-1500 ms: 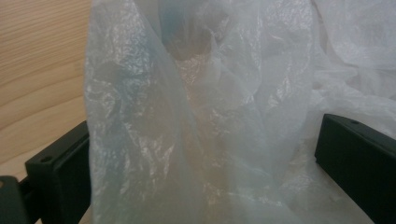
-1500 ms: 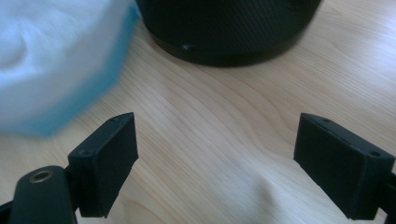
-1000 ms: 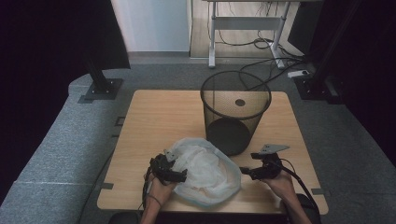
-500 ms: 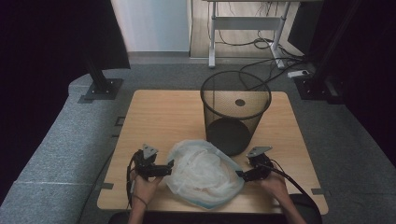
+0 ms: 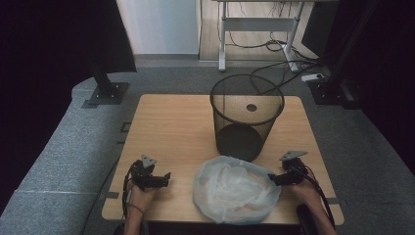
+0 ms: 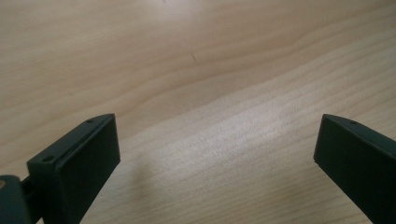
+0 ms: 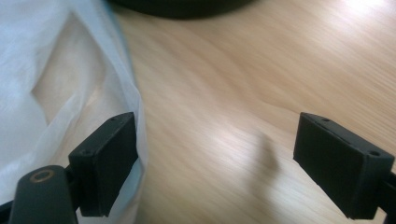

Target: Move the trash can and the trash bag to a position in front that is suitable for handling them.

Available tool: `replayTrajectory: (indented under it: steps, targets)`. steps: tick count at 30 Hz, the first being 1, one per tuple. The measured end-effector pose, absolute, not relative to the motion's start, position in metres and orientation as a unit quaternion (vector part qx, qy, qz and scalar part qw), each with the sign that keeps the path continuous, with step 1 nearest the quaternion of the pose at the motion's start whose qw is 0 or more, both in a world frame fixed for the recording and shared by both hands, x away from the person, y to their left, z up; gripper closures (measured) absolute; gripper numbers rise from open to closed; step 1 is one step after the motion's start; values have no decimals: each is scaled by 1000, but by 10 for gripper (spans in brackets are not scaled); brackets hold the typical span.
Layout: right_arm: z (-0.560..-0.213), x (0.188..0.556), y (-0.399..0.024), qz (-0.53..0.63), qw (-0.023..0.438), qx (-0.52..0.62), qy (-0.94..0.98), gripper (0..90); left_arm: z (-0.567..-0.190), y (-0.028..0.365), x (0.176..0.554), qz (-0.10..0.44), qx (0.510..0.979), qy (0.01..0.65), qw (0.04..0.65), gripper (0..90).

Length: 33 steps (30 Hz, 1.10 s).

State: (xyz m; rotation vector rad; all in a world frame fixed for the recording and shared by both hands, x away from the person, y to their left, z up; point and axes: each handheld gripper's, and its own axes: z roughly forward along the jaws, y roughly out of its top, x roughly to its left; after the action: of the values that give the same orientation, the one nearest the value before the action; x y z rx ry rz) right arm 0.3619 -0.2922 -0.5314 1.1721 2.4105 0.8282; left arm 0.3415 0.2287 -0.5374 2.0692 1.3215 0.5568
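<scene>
A crumpled white plastic bag point(image 5: 235, 188) lies near the front edge of the wooden table point(image 5: 171, 127). Behind it stands an upright black mesh wastebasket point(image 5: 246, 115). My left gripper point(image 5: 164, 179) rests at the front left, well apart from the bag. In the left gripper view its jaws stand wide open over bare wood, and the left gripper point(image 6: 217, 149) holds nothing. My right gripper point(image 5: 274, 179) sits at the bag's right edge. In the right gripper view the right gripper point(image 7: 217, 158) is open, and the bag point(image 7: 42, 84) lies against the outside of its left jaw.
Grey padded flooring point(image 5: 58, 161) surrounds the table. A desk frame point(image 5: 254, 29) and cables point(image 5: 274, 68) lie on the floor beyond the far edge. Black stand bases point(image 5: 105, 90) sit at the back left and back right. Bare wood stretches across the table's left half.
My left gripper has let go of the bag and moved left, away from it. The bag has settled flatter on the table. My right gripper has dropped slightly at the bag's right edge.
</scene>
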Motion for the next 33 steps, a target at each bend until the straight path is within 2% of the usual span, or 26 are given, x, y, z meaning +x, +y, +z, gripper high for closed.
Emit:
replayTrajectory:
  steps: [4,20,24,27,30,33]
  targets:
    - [-533,367,-316,301,173,447,824,138,-545,226,344,197,793,496,294,3]
    - [-526,373,-397,271,217,539,768,140,-548,226,344,207,786,495,308,0]
    - [-503,358,-388,303,229,522,763,138,-548,225,344,207,785,495,309,0]
    - [-487,344,-367,330,219,491,776,138,-548,224,344,206,787,493,309,0]
    - [-483,335,-342,356,187,463,790,139,-548,224,344,206,787,492,309,0]
    - [-495,334,-316,351,152,440,812,142,-549,223,343,206,788,492,309,0]
